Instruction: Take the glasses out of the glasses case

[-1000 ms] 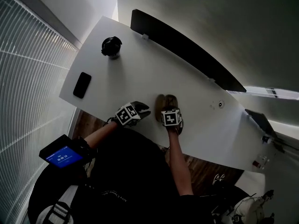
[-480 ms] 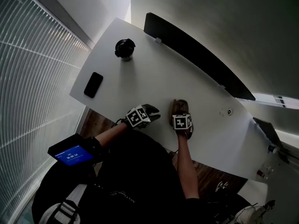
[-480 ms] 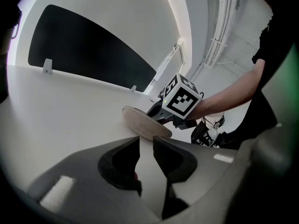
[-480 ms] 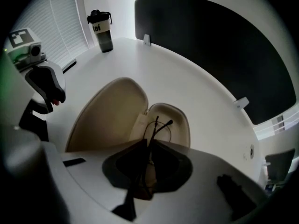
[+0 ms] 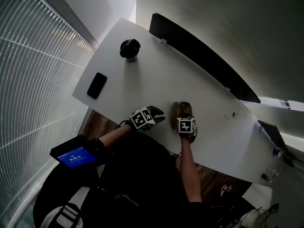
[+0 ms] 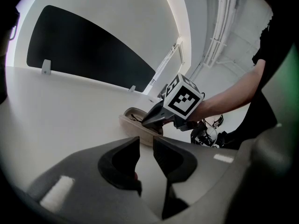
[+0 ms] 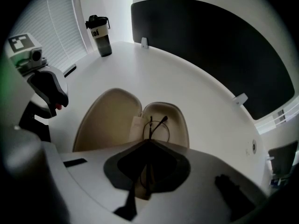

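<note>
a white desk [image 5: 142, 87] runs diagonally through the head view, with ribbed window blinds [image 5: 33, 80] down the left side and a long dark divider panel [image 5: 199, 56] standing along the desk's far edge. furthest left on the desk a black phone [image 5: 97, 85] lies flat, and beyond it, near the panel's end, stands a dark drinks bottle [image 5: 129, 49] with a lid. nearer the person, a small device with a lit blue screen [image 5: 73, 156] shows by the left forearm. the left gripper [image 5: 151, 115] rests low at the desk's near edge, just left of the glasses case [image 5: 182, 109]. in the left gripper view its two fingers [image 6: 164, 158] stand a narrow gap apart with only bare desk showing between them, and they point toward the case without touching it. the case lies open on the desk, its two pale tan halves spread side by side. in the right gripper view the thin dark wire glasses [image 7: 159, 125] sit in the right half, one temple arm sticking up. the right gripper [image 5: 186, 125] comes in over the case's near side, and its fingers are closed together at the tips on the wire frame, part of which shows in the gap behind the tips.
</note>
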The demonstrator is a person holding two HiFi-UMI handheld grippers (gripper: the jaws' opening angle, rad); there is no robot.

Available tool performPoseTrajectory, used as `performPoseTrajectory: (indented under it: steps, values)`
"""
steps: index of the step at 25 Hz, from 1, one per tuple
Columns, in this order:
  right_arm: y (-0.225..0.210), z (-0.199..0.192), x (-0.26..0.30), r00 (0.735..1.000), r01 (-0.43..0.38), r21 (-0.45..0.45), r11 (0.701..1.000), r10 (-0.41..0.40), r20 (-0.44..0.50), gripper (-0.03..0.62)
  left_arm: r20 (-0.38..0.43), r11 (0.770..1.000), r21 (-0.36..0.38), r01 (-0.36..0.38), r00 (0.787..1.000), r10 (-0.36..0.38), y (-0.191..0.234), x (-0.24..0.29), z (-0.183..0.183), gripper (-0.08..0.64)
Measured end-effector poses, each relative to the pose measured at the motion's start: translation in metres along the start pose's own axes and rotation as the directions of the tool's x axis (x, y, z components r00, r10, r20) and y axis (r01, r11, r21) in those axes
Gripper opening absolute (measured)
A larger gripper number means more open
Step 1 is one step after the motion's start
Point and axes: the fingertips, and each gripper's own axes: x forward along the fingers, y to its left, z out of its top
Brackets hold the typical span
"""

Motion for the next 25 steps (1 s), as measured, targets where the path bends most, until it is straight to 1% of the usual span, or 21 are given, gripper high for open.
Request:
performPoseTrajectory:
  steps: [3,8,12,15,20,23,25]
  values:
    - [0.002,0.001,-0.002,1.000,-0.005,0.026,1.000,0.005,0.020,0.015,-0.003,1.000,0.004,0.003,1.000,-0.003,-0.001,-0.001,-0.003,0.083]
    - [0.000,0.003,-0.014,0.998,-0.022,0.100,0.995,0.016,0.059,0.015,-0.019,1.000,0.011,0.002,1.000,-0.002,-0.006,-0.003,-0.004,0.083]
    - [-0.005,0.003,-0.023,0.993,-0.056,0.187,0.981,0.036,0.110,0.015,-0.024,1.000,0.019,0.011,1.000,-0.010,-0.010,0.000,-0.002,0.083]
    - [-0.007,0.000,-0.029,0.988,-0.082,0.255,0.964,0.046,0.144,0.015,-0.033,1.000,0.025,0.014,0.999,-0.013,-0.012,0.000,-0.004,0.083]
    - [-0.008,-0.002,-0.042,0.975,-0.132,0.335,0.933,0.061,0.214,0.015,-0.049,0.999,0.033,0.024,0.999,-0.023,-0.017,0.003,-0.005,0.083]
    - [-0.010,0.001,-0.055,0.957,-0.179,0.384,0.906,0.069,0.282,0.015,-0.058,0.999,0.040,0.026,0.998,-0.024,-0.018,0.004,-0.004,0.083]
    - [-0.013,0.003,-0.067,0.938,-0.224,0.422,0.878,0.076,0.339,0.015,-0.061,0.999,0.043,0.026,0.998,-0.024,-0.021,0.005,-0.002,0.083]
